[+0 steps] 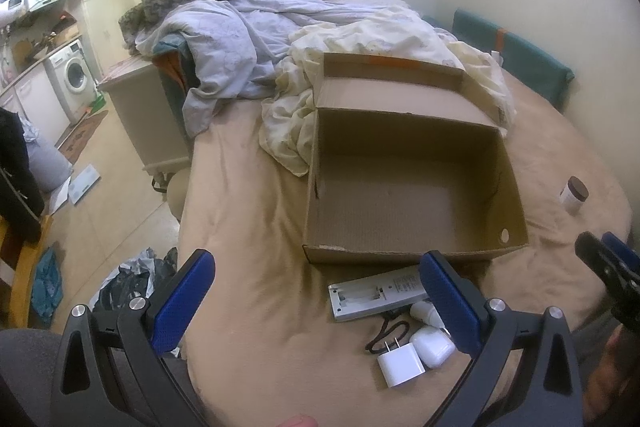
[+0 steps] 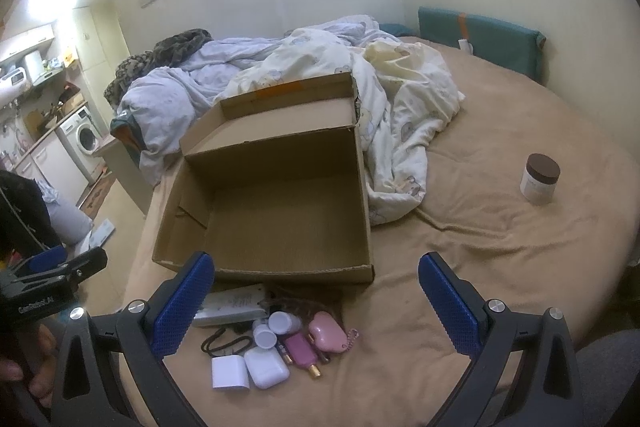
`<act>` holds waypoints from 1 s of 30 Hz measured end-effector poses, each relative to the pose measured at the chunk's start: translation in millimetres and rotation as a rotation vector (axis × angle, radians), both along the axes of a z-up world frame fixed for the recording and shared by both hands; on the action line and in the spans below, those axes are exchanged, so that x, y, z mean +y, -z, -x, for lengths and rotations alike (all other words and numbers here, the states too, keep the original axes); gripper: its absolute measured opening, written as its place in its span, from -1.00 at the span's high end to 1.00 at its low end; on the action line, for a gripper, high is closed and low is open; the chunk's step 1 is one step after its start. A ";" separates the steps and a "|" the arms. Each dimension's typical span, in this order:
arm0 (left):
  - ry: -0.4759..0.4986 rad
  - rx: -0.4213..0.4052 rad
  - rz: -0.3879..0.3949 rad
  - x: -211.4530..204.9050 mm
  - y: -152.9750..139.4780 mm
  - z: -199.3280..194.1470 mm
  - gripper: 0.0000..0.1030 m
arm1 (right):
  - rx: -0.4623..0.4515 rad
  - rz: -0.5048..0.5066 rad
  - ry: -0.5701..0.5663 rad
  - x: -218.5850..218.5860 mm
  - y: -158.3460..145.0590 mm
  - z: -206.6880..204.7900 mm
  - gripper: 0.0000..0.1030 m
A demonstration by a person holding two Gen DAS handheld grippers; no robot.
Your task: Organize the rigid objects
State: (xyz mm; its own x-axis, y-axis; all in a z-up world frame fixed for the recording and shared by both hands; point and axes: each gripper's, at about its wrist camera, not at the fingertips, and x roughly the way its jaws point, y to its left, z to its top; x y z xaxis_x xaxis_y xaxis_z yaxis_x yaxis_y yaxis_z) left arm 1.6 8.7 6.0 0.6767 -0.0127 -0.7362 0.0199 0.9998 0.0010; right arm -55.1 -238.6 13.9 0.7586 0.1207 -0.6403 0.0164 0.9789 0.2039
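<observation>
An open, empty cardboard box (image 1: 412, 187) (image 2: 276, 203) lies on the tan bed. In front of it lies a cluster of small items: a white remote (image 1: 374, 297) (image 2: 234, 305), a white charger plug (image 1: 400, 363) (image 2: 230, 373), a white earbud case (image 1: 434, 347) (image 2: 266, 367), two small white bottles (image 2: 276, 329), a pink heart case (image 2: 328, 335) and a purple item (image 2: 300, 349). My left gripper (image 1: 318, 291) is open, above the bed left of the cluster. My right gripper (image 2: 316, 293) is open, above the cluster. Both are empty.
A white jar with a brown lid (image 2: 540, 179) (image 1: 574, 193) stands on the bed to the right. Crumpled bedding (image 2: 360, 87) lies behind the box. A green cushion (image 2: 480, 43) leans on the wall. The bed's left edge drops to a cluttered floor (image 1: 120, 267).
</observation>
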 end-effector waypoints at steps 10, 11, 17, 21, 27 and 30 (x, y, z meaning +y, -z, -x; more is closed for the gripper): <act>0.006 0.013 0.000 -3.2 4.1 -0.9 -0.98 | -0.005 0.003 0.005 -3.5 -0.3 0.9 -1.00; 0.013 0.022 0.006 -3.6 5.1 -1.5 -0.98 | -0.005 0.006 0.005 -2.8 -0.4 1.2 -1.00; 0.039 0.078 0.035 -7.8 13.6 -5.1 -0.98 | -0.009 0.006 0.014 -3.8 0.1 0.6 -1.00; 0.045 0.141 0.033 -14.2 27.1 -10.0 -0.98 | -0.003 -0.004 0.032 -7.8 1.5 0.7 -1.00; 0.065 0.371 0.018 -30.4 70.2 -19.1 -0.98 | 0.025 -0.028 0.057 -15.6 4.9 -2.1 -1.00; 0.071 0.467 0.016 -44.1 95.6 -17.3 -0.98 | 0.034 -0.029 0.054 -13.9 6.0 -1.9 -1.00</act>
State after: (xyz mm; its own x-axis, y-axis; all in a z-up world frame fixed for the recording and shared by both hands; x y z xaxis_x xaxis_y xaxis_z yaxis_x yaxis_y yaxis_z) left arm 18.9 -35.3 -89.6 0.2705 -0.0612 -0.9608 0.0826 0.9958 -0.0401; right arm -53.2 -252.5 7.9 0.7425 0.0992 -0.6624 0.0763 0.9700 0.2309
